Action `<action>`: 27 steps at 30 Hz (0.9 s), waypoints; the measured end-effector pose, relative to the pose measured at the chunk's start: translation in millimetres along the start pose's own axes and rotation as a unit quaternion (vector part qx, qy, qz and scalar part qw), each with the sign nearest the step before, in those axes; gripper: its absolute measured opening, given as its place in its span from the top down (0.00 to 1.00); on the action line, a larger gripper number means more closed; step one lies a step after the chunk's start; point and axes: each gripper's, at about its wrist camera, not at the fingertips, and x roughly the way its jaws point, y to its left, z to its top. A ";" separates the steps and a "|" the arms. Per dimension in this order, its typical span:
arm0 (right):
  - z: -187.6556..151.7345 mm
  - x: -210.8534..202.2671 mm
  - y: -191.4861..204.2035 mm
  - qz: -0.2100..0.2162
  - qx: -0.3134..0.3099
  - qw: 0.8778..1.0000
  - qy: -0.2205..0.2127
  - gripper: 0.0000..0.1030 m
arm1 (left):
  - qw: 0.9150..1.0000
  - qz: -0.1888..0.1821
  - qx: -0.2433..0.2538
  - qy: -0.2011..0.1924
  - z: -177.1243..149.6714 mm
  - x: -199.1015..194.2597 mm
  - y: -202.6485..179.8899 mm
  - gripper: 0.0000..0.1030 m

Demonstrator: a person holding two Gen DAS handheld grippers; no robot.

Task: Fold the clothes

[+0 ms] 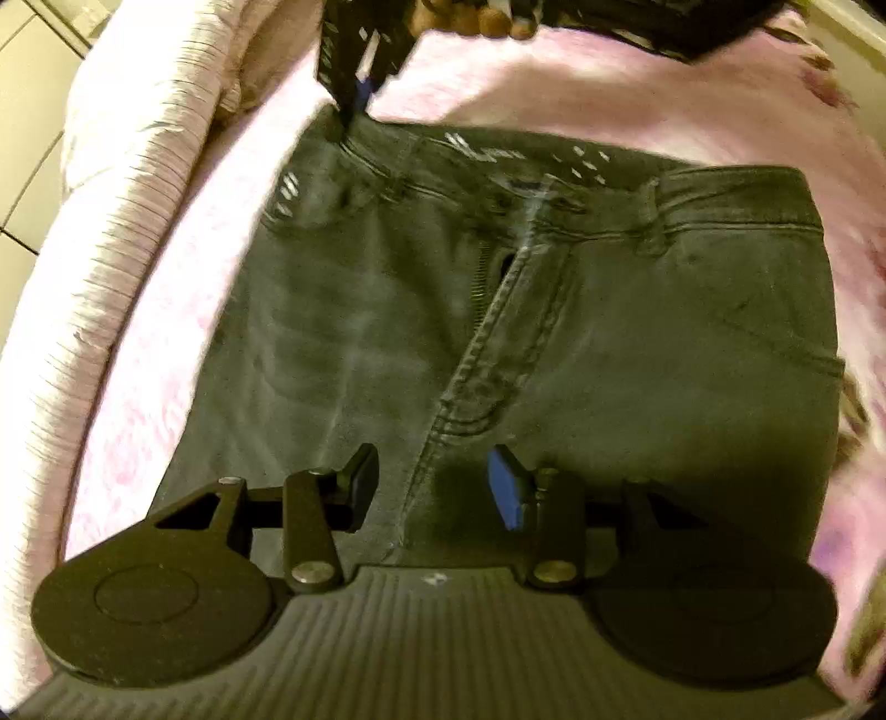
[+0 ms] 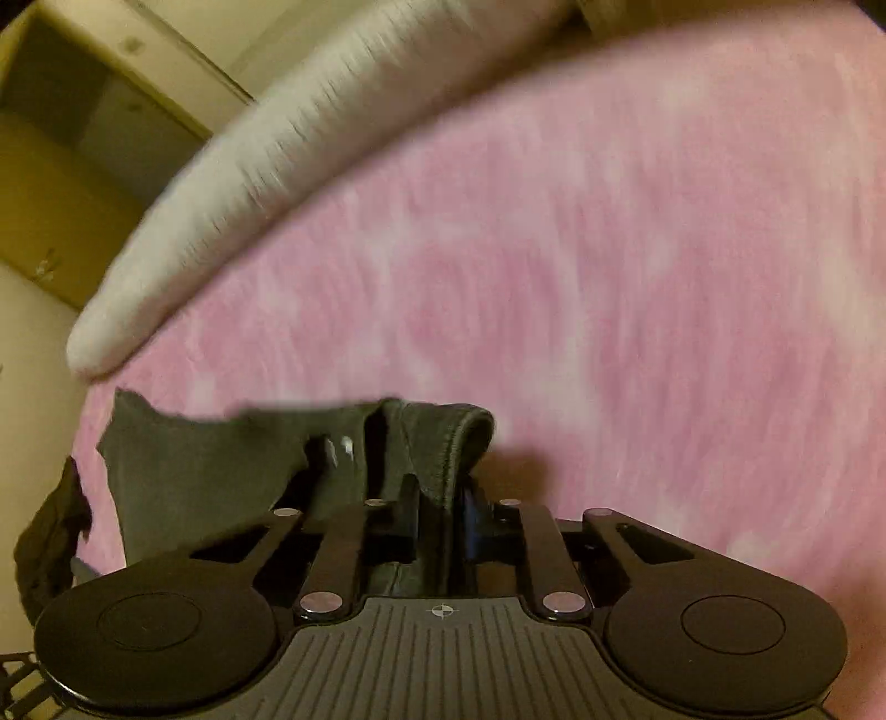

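Note:
Dark grey jeans (image 1: pixel 554 332) lie flat on a pink bedspread (image 1: pixel 554 83), front side up, waistband at the far side and the fly partly undone. My left gripper (image 1: pixel 434 476) hovers open over the crotch seam, with no fabric between its fingers. At the far left corner of the waistband, my right gripper (image 1: pixel 354 105) pinches the cloth. In the right wrist view that gripper (image 2: pixel 440 493) is shut on a raised fold of the jeans (image 2: pixel 443 437), which bunches up between its pads.
A white quilted cover (image 1: pixel 111 221) runs along the bed's left edge, with tiled floor (image 1: pixel 27 111) beyond. A person's hand (image 1: pixel 476 16) shows at the top. Another dark cloth (image 2: pixel 44 548) hangs at the bed's edge. A cupboard (image 2: pixel 83 138) stands behind.

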 end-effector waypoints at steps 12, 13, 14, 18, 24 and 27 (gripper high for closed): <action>5.1 -10.7 2.0 -0.108 -0.047 0.993 -0.030 0.63 | 0.998 -0.008 -0.038 0.040 -25.1 38.4 -5.3 0.60; -3.5 -19.9 2.5 -0.104 -0.035 0.993 -0.033 0.61 | 0.998 -0.010 -0.047 0.038 -34.4 37.2 -10.1 0.60; -15.5 -28.6 5.0 -0.095 -0.021 0.995 -0.031 0.59 | 0.998 -0.016 -0.054 0.033 -40.5 32.6 -13.3 0.60; -68.0 -63.0 22.3 -0.081 -0.016 0.997 0.002 0.52 | 0.997 -0.042 -0.071 -0.001 -35.2 20.0 -24.2 0.59; -122.1 -75.2 38.9 -0.039 -0.011 0.998 0.052 0.52 | 0.997 -0.049 -0.040 -0.043 -5.5 33.2 -27.4 0.58; -129.8 -59.5 41.2 -0.044 -0.035 0.995 0.076 0.67 | 0.997 -0.044 -0.026 -0.054 8.4 52.3 -17.4 0.58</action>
